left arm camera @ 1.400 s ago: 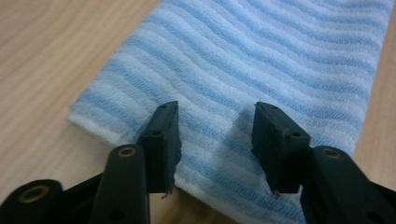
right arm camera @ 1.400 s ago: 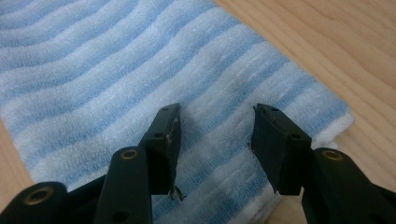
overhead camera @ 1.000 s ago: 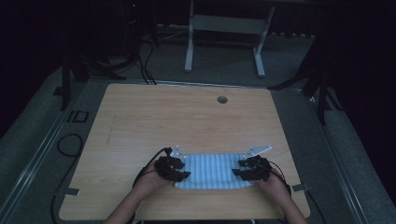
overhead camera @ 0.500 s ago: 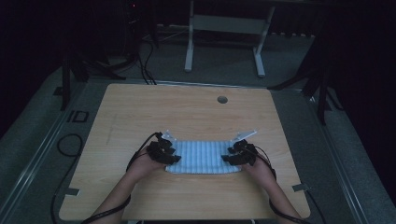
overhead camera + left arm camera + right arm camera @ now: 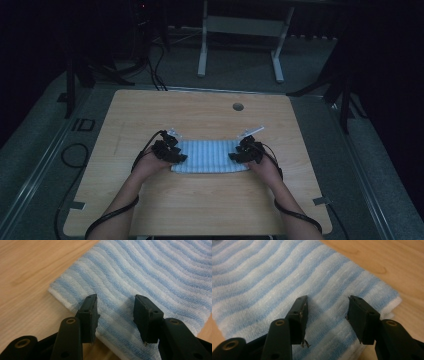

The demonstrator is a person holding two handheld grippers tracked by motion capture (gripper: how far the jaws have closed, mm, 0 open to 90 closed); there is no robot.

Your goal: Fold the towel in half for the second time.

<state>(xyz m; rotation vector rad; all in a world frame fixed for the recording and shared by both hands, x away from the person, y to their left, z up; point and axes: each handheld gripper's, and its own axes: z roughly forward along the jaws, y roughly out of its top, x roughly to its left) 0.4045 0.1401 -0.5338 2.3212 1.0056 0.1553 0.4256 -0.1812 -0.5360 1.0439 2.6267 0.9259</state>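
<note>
Two grippers sit at the short ends of a blue-and-white striped towel (image 5: 207, 156), which lies folded flat on the wooden bench (image 5: 200, 112), nearer the person's edge than the far one. The left gripper (image 5: 176, 156) is at the towel's left end and the right gripper (image 5: 237, 156) at its right end, each held in one of the person's hands, whose forearms reach in from the near side of the towel.

In the left gripper view the two black jaws stand apart above the towel (image 5: 155, 275), close to one of its corners. The cloth runs under and between them, and nothing is pinched: the striped pile shows plainly in the gap between the pads. The folded layers show as a white edge beside the left jaw, with bare bench beyond that edge.

The right gripper view gives the same picture at the other end. Its jaws are also parted, with the towel (image 5: 262, 277) spread beneath them and a rounded, doubled corner of cloth just beyond the right-hand jaw. Whether the jaw tips press down on the pile or hang just above it I cannot tell.

A small round grommet hole (image 5: 238, 106) lies in the bench well beyond the towel's far edge, towards its right end. Cables trail from both grippers back along the forearms, away from the towel. Beyond the bench, far past the towel, a pale metal frame (image 5: 240, 30) stands on the dark floor.
</note>
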